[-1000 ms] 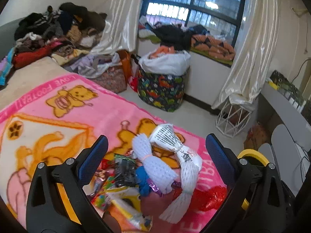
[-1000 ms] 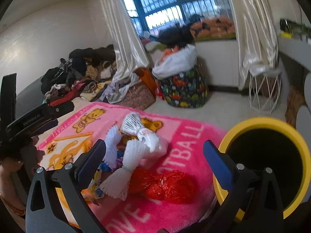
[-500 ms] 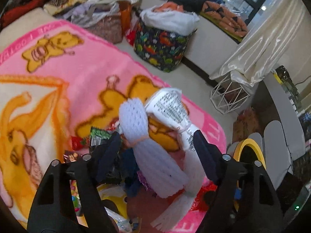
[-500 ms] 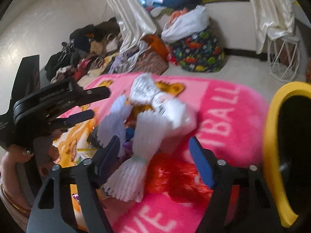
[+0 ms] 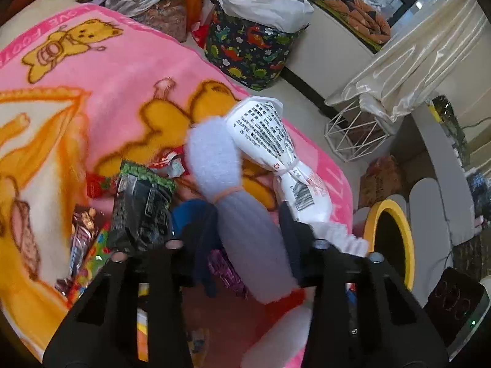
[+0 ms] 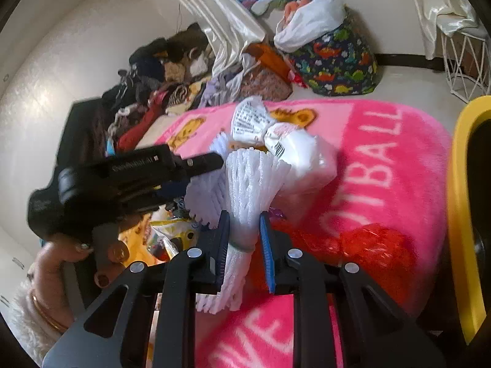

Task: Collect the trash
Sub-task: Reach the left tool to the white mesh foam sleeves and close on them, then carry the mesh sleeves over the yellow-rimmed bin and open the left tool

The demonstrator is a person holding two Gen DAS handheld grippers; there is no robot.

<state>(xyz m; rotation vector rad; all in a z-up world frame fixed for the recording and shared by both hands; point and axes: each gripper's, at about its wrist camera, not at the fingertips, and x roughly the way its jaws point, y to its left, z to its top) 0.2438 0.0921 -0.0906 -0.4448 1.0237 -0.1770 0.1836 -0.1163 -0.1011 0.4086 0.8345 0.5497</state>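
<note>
Both jaws closing round foam bundles [image 6: 245, 196]

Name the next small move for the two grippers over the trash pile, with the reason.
Probably finish closing, then lift. The right gripper jaws are closing around one white foam net, the left gripper around another, and the yellow bin stands beside the blanket.

Your left gripper [image 5: 245, 239] hemmed in: wrapper heap [image 5: 138, 214] to left, printed bag [image 5: 276, 153] ahead. Far pink blanket [image 5: 122, 70] bare, free to cross. Yellow bin [image 6: 460, 214] walls off right; red plastic [image 6: 368, 245] lies between.
</note>
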